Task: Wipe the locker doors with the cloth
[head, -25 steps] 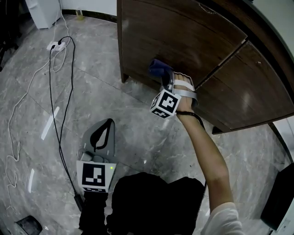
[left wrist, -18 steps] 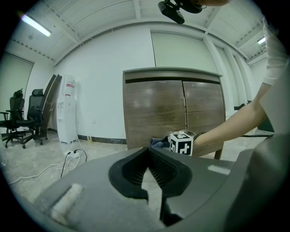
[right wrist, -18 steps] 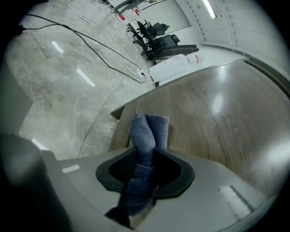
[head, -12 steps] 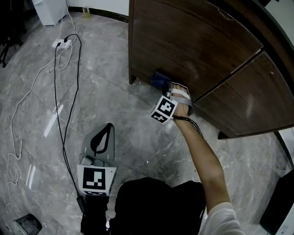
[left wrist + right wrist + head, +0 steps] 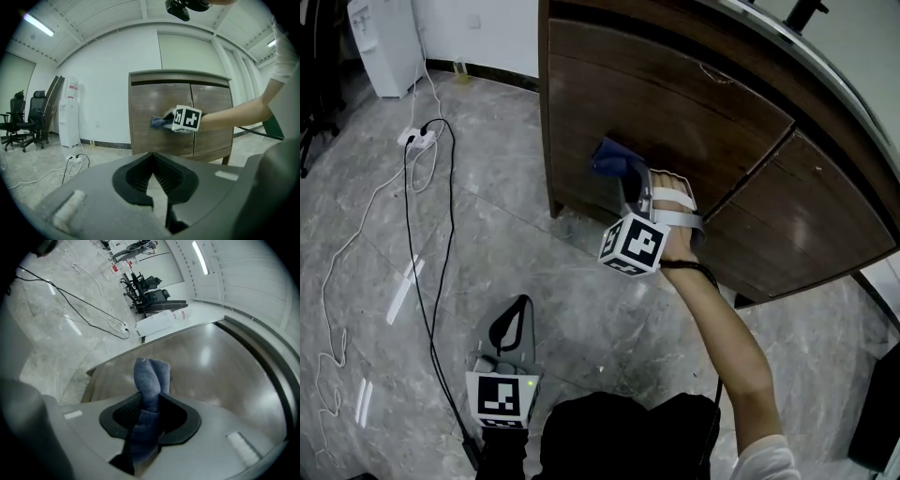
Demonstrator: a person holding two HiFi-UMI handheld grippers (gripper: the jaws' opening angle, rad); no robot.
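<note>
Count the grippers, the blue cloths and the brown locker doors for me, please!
Grippers: 2, the left gripper and the right gripper
Cloth: 1
Locker doors: 2, the left door and the right door
Total: 5

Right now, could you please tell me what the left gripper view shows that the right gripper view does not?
Only the left gripper view shows the locker whole with both doors, the right gripper from outside with its marker cube, the person's forearm, and the left gripper shut and empty. Only the right gripper view shows, close up, that gripper's jaws clamped on the cloth. Both show the blue cloth at the brown door, the office chairs, the white dispenser and floor cables.
</note>
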